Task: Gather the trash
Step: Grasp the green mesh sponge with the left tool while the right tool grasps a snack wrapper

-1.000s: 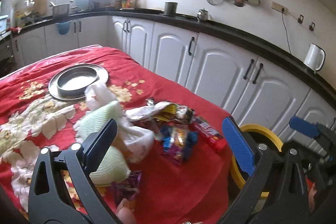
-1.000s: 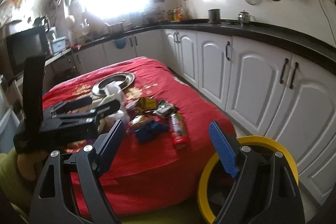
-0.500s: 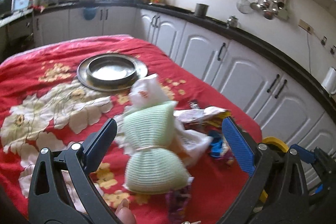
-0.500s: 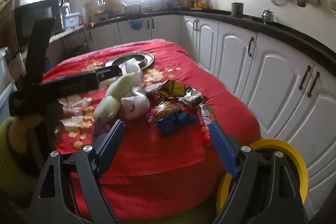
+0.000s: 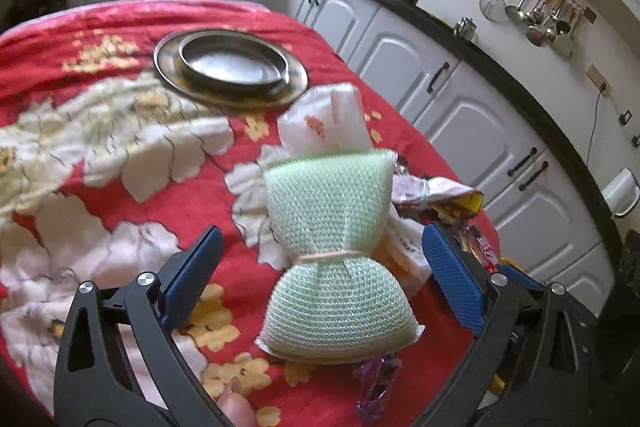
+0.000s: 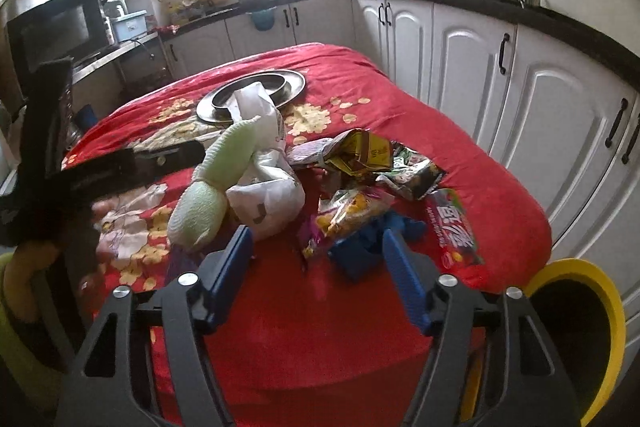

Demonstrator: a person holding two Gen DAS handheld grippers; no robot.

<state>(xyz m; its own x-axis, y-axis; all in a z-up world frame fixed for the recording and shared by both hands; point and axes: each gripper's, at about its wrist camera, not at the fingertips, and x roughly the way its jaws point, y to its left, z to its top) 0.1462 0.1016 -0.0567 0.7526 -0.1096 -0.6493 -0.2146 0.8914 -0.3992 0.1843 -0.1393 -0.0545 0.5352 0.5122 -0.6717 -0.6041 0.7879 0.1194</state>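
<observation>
Both my tongs have come down and in over the red table (image 6: 472, 147) since a second ago. My left tongs (image 5: 320, 275) now stand wide apart around the green mesh pouch (image 5: 332, 259), which a moment back lay well ahead of them; the pads are not touching it. My right tongs (image 6: 320, 267) are closing, with the blue wrapper (image 6: 360, 251) and a yellow snack packet (image 6: 352, 211) just beyond the tips, nothing pressed yet. So I judge the first pick is about to begin.

The trash lies heaped near the table's right edge: a yellow-and-silver bag (image 6: 360, 147), a red tube (image 6: 456, 231), a white bag (image 6: 268, 195). The yellow-rimmed bin (image 6: 576, 339) waits below the table at right. The metal plates (image 5: 232, 67) sit well behind the heap. The wrappers overlap, so I may snag two at once.
</observation>
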